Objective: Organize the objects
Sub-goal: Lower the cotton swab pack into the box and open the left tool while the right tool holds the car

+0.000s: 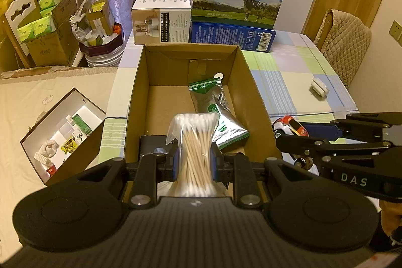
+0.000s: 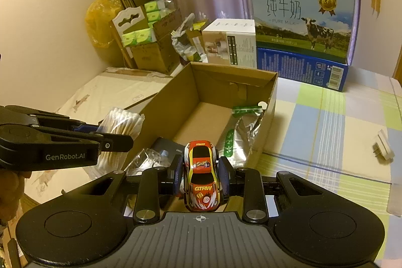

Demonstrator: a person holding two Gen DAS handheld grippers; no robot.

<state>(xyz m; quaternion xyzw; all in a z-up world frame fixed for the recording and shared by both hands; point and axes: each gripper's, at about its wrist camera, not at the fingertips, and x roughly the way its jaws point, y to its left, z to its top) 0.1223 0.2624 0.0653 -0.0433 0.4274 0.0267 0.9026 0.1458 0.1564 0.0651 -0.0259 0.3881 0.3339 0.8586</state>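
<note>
My left claw (image 1: 193, 162) squeezes the soft, light cotton swabs (image 1: 194, 142); my right claw (image 2: 201, 177) grips the hard toy car (image 2: 201, 176).

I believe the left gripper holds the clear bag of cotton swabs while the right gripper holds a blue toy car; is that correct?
Not quite: the toy car in the right gripper is red and yellow, as the right wrist view shows. The left gripper does hold the clear bag of cotton swabs.

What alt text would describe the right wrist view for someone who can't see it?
The right gripper clamps a red toy car above an open cardboard box holding a green pouch; at left, the left gripper holds bagged cotton swabs.
</note>
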